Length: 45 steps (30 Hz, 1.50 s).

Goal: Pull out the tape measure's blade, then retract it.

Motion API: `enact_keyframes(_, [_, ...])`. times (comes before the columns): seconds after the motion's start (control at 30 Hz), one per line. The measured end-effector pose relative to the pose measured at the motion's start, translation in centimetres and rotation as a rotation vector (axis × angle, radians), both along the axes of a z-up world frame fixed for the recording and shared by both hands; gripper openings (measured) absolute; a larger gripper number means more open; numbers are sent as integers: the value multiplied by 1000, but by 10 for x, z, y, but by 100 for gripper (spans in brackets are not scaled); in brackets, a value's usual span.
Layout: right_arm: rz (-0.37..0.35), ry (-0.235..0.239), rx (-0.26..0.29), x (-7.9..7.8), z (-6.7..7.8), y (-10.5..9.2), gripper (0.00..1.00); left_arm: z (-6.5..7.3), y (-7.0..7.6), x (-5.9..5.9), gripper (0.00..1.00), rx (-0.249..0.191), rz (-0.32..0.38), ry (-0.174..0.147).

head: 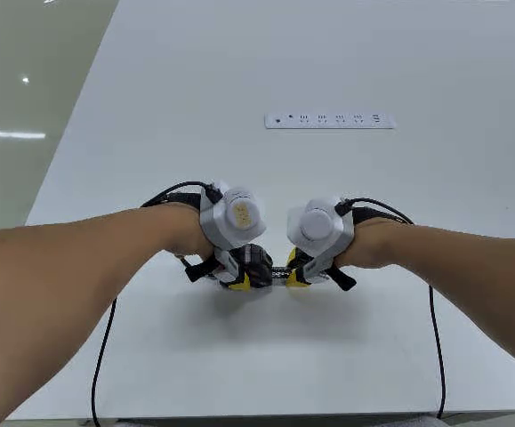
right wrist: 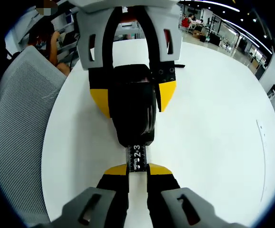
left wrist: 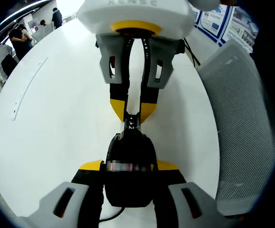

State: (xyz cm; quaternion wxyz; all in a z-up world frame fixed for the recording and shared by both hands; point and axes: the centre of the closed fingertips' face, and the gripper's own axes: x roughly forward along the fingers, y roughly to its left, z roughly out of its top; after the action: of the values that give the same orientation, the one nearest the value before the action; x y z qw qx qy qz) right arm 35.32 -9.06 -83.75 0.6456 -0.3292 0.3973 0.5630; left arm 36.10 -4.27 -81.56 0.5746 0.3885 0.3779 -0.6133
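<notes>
The white table (head: pixel 239 71) fills most of the head view. At its lower centre, the left gripper (left wrist: pixel 129 166) has its jaws clamped on the sides of the black tape measure (right wrist: pixel 132 107). Facing it, the right gripper (right wrist: pixel 137 170) has its yellow fingertips (right wrist: pixel 161 169) pinched shut on the short exposed blade (right wrist: pixel 137 156).

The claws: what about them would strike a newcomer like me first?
Near the front edge of the white table, two yellow-tipped claws meet nose to nose. The left claw clamps a black tape measure, and the right claw pinches its barely pulled-out blade.
</notes>
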Motion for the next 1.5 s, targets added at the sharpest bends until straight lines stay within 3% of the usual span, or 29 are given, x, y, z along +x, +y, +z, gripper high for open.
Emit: enact_keyframes(1.5, [-7,2,-11,-3,0,-16,12,1,-1,1,36,-5,12,1])
